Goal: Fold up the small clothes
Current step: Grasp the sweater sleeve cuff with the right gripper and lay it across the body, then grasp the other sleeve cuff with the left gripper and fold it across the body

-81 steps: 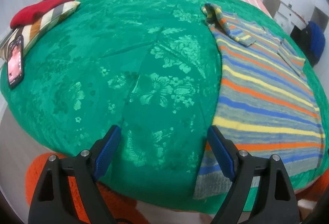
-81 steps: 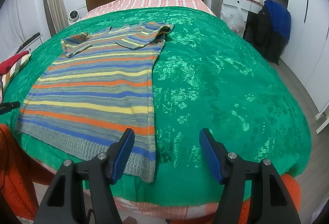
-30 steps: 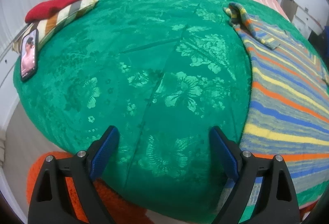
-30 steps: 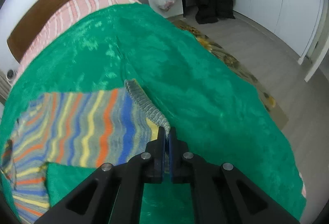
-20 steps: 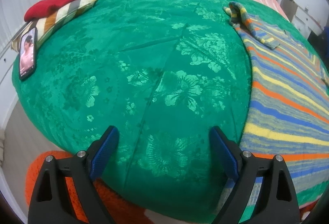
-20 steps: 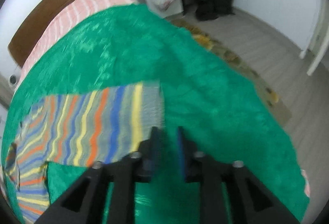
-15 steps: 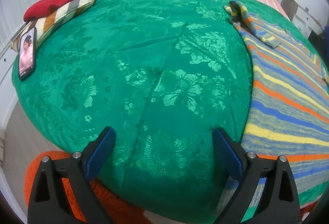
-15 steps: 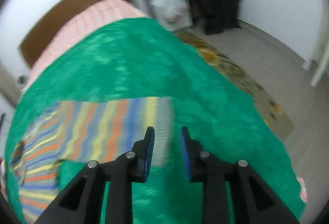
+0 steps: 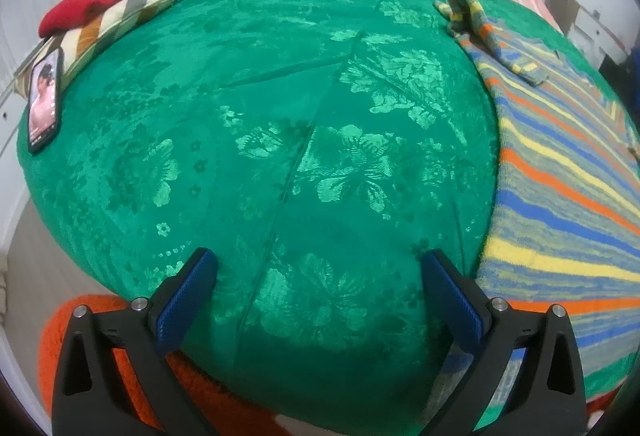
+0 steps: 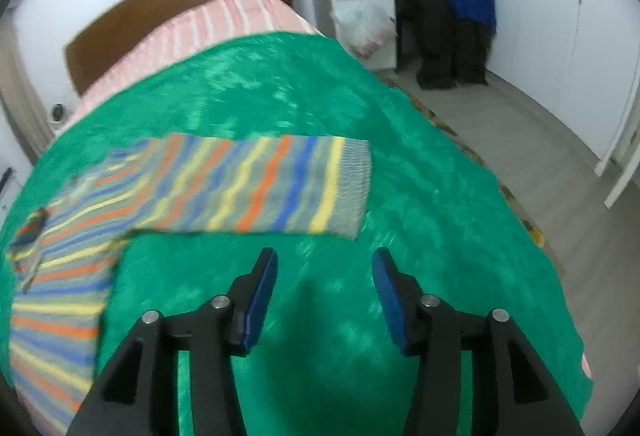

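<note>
- Striped sweater [image 10: 256,187]: a knitted garment banded in orange, yellow, blue and grey, with a ribbed grey hem [image 10: 354,187]. It lies flat on the bed; in the right wrist view its lower part is laid sideways across the cover, the hem edge nearest the fingers.
- In the left wrist view the same sweater [image 9: 560,171] spreads over the right side of the bed, one sleeve [image 9: 480,31] crumpled and folded near the top.
- Right gripper [image 10: 324,276]: blue-padded black fingers, jaws opening, nothing between them; they hang just short of the hem, clear of the knit.
- Left gripper [image 9: 320,276]: fingers spread wide and still parting, empty, over bare cover beside the sweater's left edge.
- Bed cover [image 9: 280,155]: glossy green fabric with a raised floral pattern and long creases.
- Pink striped sheet [image 10: 208,31] shows beyond it, before a brown wooden headboard [image 10: 180,3].
- Phone [image 9: 42,103], screen lit, lies at the cover's left edge beside a striped cushion [image 9: 116,23] topped with red cloth [image 9: 100,1].
- Fuzzy orange rug [image 9: 80,324] on the floor below.
</note>
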Motion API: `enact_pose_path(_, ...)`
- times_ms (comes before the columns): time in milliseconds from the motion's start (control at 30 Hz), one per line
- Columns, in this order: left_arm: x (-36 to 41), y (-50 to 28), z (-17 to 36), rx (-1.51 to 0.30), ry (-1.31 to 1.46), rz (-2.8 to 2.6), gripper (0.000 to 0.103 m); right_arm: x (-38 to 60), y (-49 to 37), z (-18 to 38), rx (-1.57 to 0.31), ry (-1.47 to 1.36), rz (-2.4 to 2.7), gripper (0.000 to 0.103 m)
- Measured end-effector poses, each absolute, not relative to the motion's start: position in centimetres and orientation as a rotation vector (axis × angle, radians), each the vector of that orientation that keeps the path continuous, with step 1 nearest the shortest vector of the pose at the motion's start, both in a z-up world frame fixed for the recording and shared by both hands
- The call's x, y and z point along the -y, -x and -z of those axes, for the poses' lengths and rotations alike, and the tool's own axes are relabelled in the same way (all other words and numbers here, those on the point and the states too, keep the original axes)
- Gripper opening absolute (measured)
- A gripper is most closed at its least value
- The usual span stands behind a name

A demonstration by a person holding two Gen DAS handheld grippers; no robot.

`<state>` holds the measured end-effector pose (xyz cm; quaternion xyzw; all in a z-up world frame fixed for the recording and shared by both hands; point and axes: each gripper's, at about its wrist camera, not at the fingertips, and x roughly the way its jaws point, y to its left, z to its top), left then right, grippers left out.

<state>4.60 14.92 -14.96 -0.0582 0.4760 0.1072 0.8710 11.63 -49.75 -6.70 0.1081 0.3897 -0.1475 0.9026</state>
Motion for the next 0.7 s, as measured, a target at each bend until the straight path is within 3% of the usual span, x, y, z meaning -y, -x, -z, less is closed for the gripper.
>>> enact_pose_path(67, -15.0, -4.7, 15.1, -0.997, 0.133, -0.224, 0.103, 47.7, -9.1, 6.1, -0.770, -0.192, 0.271, 0.066)
enact_pose_path(300, -14.9, -4.2, 14.5, -1.014, 0.112, -0.202, 0.101, 43.5, -7.5, 10.3, -0.812, -0.108, 0.183, 0.066)
enact_pose_path(433, -13.9, -4.6, 8.8, -0.935, 0.100, -0.050, 0.098, 43.3, -7.3, 12.1, -0.808, -0.086, 0.184, 0.068)
enact_pose_path(600, -6.8, -9.9, 0.9, -0.789, -0.174, 0.240, 0.099, 42.7, -6.8, 13.1, -0.768, -0.051, 0.179, 0.075)
enact_pose_path(700, -1.0, -14.1, 1.6, -0.754, -0.379, 0.370, 0.097, 42.6, -6.3, 13.4, -0.738, -0.036, 0.187, 0.075)
